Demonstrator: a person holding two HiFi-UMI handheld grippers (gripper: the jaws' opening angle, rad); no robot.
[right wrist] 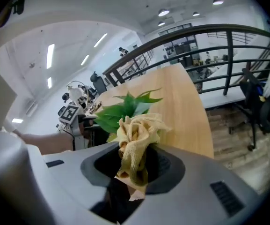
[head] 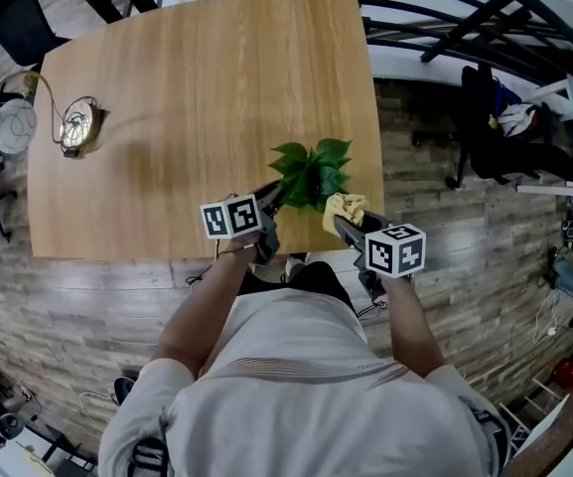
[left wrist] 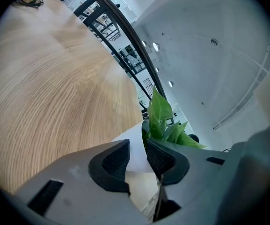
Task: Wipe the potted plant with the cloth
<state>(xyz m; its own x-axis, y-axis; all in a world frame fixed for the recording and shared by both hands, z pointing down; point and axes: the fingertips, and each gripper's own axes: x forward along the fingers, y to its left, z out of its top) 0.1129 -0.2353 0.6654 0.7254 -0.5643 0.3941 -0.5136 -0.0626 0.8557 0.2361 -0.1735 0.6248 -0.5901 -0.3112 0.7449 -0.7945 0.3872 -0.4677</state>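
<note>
Setup done: left tongs (left wrist: 137,148) clench the white pot (left wrist: 135,162), right tongs (right wrist: 134,168) clench the yellow cloth (right wrist: 135,130) just beside the leaves (head: 311,172); wiping itself apparently remains.

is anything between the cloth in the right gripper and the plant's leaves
Nothing visible. The cloth, clamped in the right gripper, is just beside the leaves; the left gripper grips the pot from the other side.

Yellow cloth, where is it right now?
In the head view the yellow cloth is bunched in the right gripper, just right of the potted plant, near the table edge closest to the person.
</note>
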